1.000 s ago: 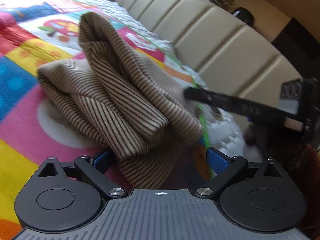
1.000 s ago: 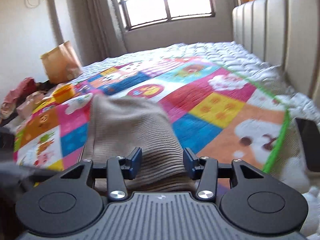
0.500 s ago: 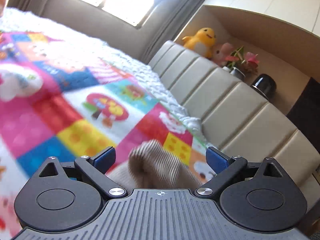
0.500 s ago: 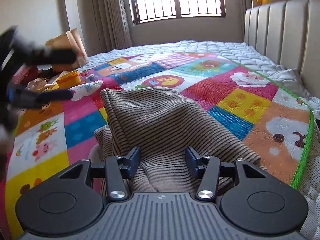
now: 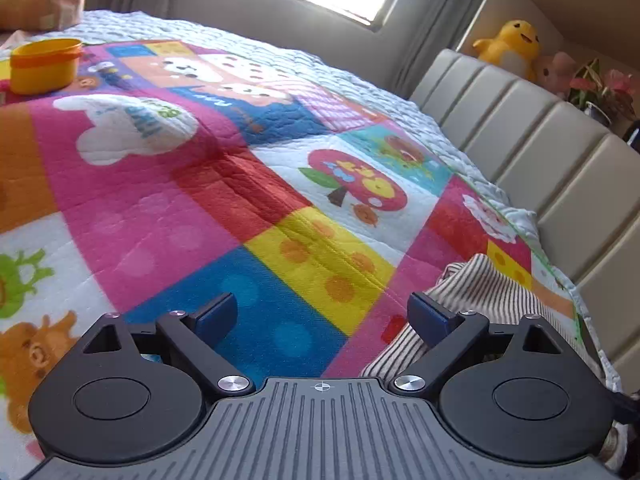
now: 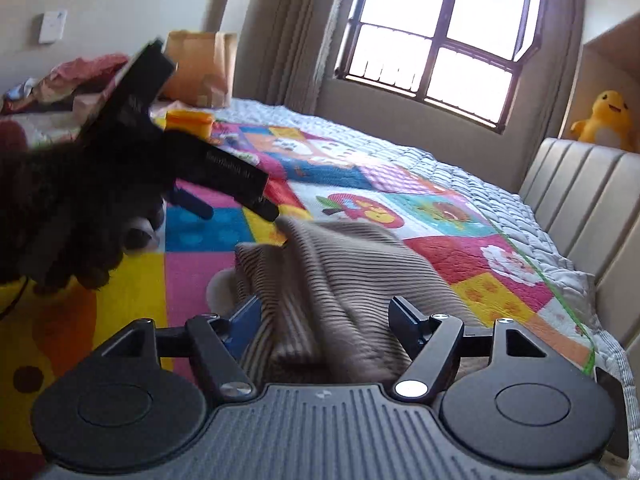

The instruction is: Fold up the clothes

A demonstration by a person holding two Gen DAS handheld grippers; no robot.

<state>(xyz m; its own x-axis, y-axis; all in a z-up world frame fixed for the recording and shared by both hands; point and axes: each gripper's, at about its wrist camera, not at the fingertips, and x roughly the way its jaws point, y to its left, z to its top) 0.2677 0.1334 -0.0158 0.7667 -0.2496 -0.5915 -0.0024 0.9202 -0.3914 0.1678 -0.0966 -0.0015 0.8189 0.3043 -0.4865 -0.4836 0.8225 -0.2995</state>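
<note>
A brown-and-cream striped garment (image 6: 340, 280) lies bunched on the colourful quilt (image 6: 440, 216). My right gripper (image 6: 326, 318) is open, its fingers either side of the garment's near fold without gripping it. My left gripper (image 5: 322, 314) is open and empty above the quilt (image 5: 200, 208), with the garment's edge (image 5: 480, 288) just behind its right finger. The left gripper also shows in the right wrist view (image 6: 224, 196), held above the quilt left of the garment.
A beige padded headboard (image 5: 540, 152) runs along the right. A yellow tub (image 5: 44, 64) sits on the quilt at the far left. A paper bag (image 6: 200, 68) and piled clothes (image 6: 68, 76) lie beyond the bed. A yellow plush toy (image 6: 608, 120) sits on a shelf.
My left gripper has let go of the garment, lifted and swung left over the quilt. The garment has dropped onto the bed. My right gripper stays open around its near fold.
</note>
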